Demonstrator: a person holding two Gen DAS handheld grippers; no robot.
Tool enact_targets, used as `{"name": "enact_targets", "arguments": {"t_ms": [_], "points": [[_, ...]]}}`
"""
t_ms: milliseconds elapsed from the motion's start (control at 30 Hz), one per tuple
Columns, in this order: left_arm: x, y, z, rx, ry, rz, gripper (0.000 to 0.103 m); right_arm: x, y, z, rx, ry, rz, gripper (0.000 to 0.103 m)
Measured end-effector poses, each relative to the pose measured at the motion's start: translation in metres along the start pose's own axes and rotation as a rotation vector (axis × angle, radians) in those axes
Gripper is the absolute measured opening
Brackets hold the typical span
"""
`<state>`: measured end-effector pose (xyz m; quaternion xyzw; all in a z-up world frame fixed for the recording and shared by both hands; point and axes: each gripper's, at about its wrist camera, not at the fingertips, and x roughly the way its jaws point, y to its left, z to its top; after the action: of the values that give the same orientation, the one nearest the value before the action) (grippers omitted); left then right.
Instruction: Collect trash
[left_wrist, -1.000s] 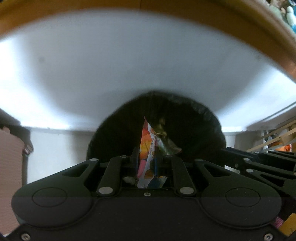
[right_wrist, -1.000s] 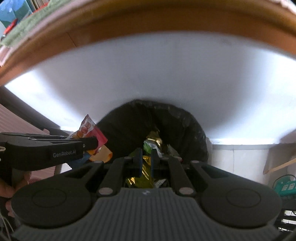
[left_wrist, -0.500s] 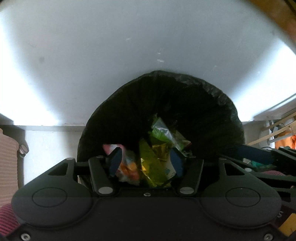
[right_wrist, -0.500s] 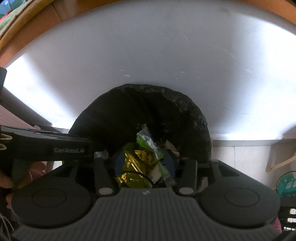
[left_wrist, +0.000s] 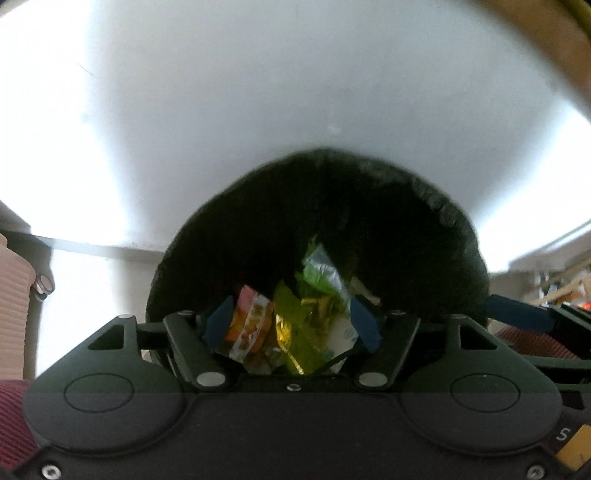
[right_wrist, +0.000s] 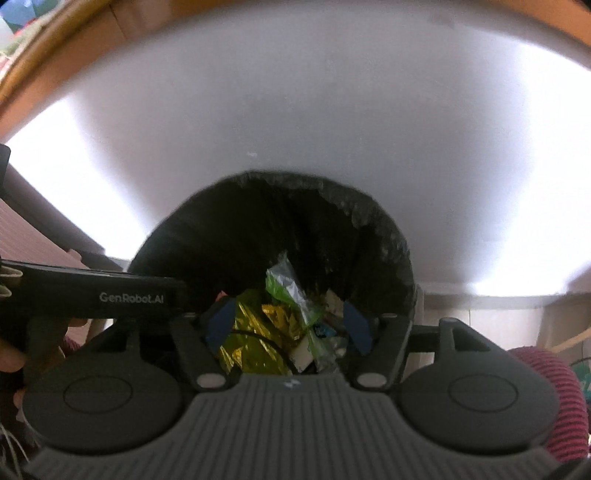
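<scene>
Dropped wrappers (left_wrist: 288, 325), bin bag (left_wrist: 388, 221) depths dark

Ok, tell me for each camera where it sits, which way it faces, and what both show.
Left wrist: sits on the left gripper, faces steeply down into the black-lined bin; its own opening jaws, nothing pressed between them, and the right gripper's blue finger show.
Right wrist: sits on the right gripper, faces down into the same bin; its opening jaws, the left gripper and a hand show.
Both share: the bin, gold wrapper, green wrapper, white wall.
</scene>
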<state>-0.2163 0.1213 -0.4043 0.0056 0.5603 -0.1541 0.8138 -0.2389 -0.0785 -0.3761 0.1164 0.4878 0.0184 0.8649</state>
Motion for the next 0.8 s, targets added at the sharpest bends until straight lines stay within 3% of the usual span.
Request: {"name": "enact_targets", "arguments": {"t_ms": [133,333,800], "points": [[-0.03,-0.008,-0.006,-0.023,-0.079,0.038,0.081,-0.021,-0.001,0.002,-0.029,-0.068,0.02,0.081],[-0.068,-0.017,-0.014,-0.044,-0.144,0.068,0.087,-0.054,-0.004,0.006,-0.013,-0.117,0.027,0.084],[-0.122,-0.039,-0.065,-0.004,-0.205,0.067,0.097,-0.127,-0.008,-0.027,0.034,-0.261,-0.011,0.087]]}}
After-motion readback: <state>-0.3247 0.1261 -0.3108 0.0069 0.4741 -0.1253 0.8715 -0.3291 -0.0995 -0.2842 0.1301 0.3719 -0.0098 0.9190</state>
